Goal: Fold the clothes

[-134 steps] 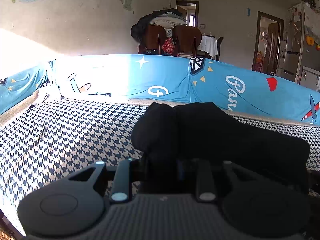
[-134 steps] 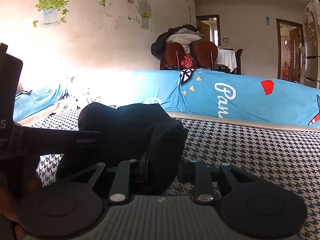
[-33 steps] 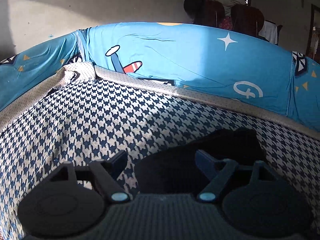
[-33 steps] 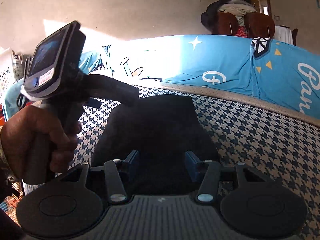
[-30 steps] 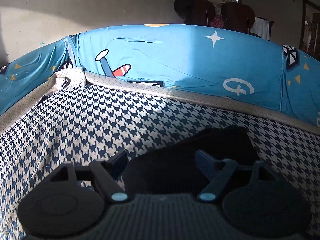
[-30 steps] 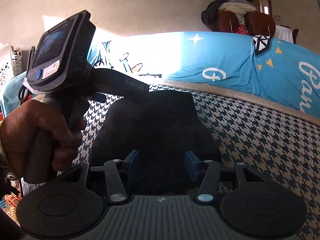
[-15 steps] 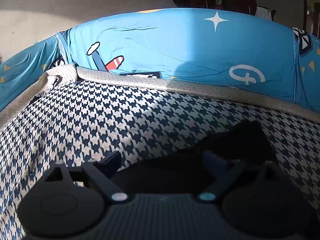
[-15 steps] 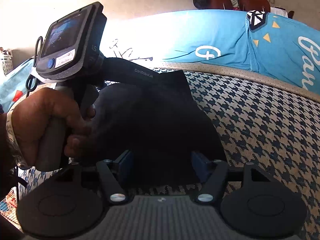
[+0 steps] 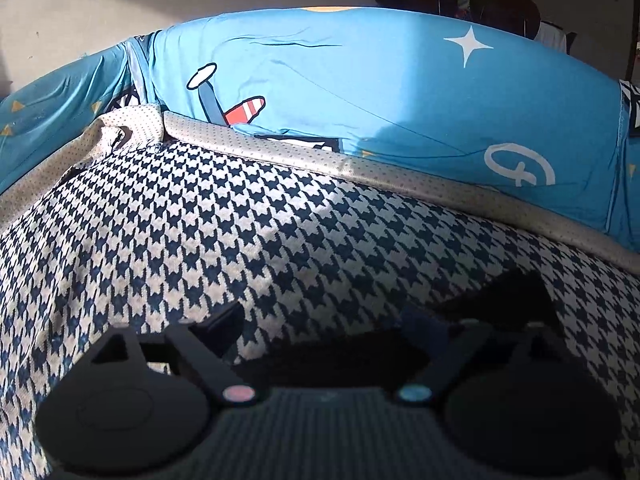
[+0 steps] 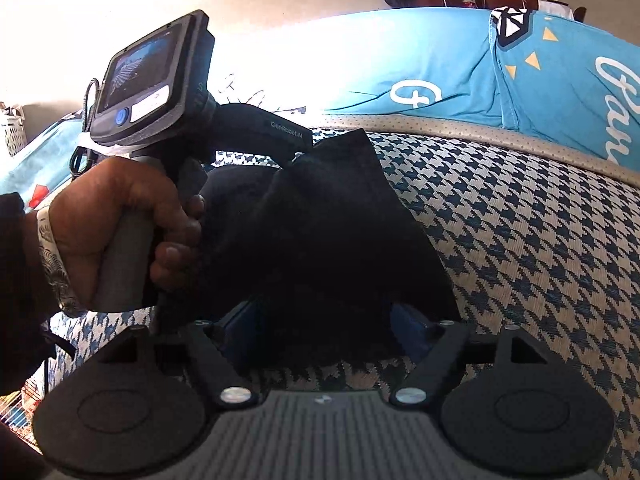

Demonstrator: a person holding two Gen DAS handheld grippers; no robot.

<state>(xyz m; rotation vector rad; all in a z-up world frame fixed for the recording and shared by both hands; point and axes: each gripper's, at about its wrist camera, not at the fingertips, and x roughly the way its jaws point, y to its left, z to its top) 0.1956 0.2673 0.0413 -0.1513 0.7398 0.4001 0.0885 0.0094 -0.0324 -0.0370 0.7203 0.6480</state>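
On the houndstooth seat cover (image 10: 540, 240) of a sofa, a black garment (image 10: 320, 240) is lying folded into a compact dark shape, with the blue cartoon-print back cushions (image 9: 400, 92) rising behind it; the right tool (image 10: 320, 332) is sitting low at the garment's near edge with its blue-padded fingers spread wide on either side of the cloth, gripping nothing; the left tool (image 9: 320, 324) is likewise standing wide open, its fingers apart over the garment's dark edge (image 9: 500, 300); in the right wrist view, the person's left hand (image 10: 120, 220) is wrapping around that tool's grey handle beside the garment.
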